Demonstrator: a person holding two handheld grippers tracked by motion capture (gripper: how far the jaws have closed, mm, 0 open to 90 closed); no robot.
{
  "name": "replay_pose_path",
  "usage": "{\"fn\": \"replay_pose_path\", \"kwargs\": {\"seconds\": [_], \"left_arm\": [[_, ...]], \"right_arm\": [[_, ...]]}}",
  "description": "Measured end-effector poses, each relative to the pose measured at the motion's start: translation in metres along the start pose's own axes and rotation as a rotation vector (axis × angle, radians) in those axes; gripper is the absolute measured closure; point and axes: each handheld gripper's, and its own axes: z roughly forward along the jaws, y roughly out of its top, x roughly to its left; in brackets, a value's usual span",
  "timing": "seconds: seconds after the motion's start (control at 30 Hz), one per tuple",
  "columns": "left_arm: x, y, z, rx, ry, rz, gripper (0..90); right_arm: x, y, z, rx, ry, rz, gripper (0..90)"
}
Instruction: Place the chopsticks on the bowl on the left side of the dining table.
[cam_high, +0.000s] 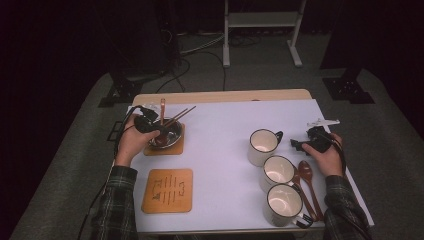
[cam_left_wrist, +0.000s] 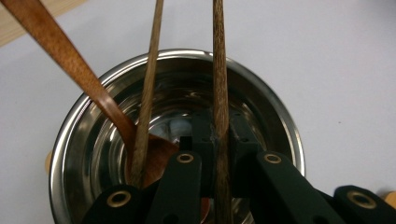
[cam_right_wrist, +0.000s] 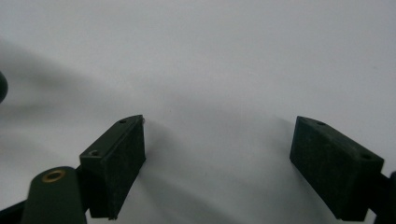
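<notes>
Left gripper (cam_left_wrist: 219, 144) is clamped on one chopstick (cam_left_wrist: 219, 84) over the steel bowl (cam_left_wrist: 261, 93), which sits on one of two wooden coasters (cam_high: 167, 190) at the table's left and also holds a second chopstick (cam_left_wrist: 148, 88) and one wooden spoon (cam_left_wrist: 70, 60). Further right on the white table (cam_high: 220, 150) stand three mugs (cam_high: 262, 146) in a row, with two more spoons (cam_high: 306, 172) beside them. Right gripper (cam_right_wrist: 217, 158) rests there with its jaws wide apart and nothing between them.
</notes>
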Motion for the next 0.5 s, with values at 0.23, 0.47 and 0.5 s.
{"fn": "replay_pose_path", "kwargs": {"seconds": [0.23, 0.47, 0.5], "left_arm": [[0.006, -0.008, 0.006, 0.015, 0.005, -0.020, 84.0], [0.010, -0.014, 0.011, 0.028, 0.009, -0.036, 83.9], [0.010, -0.015, 0.011, 0.030, 0.009, -0.043, 83.9]], "right_arm": [[0.000, 0.000, 0.000, 0.001, 0.001, 0.001, 16.5], [0.000, 0.000, 0.000, 0.001, 0.001, 0.003, 16.5], [0.000, 0.000, 0.000, 0.001, 0.001, 0.002, 16.5]]}}
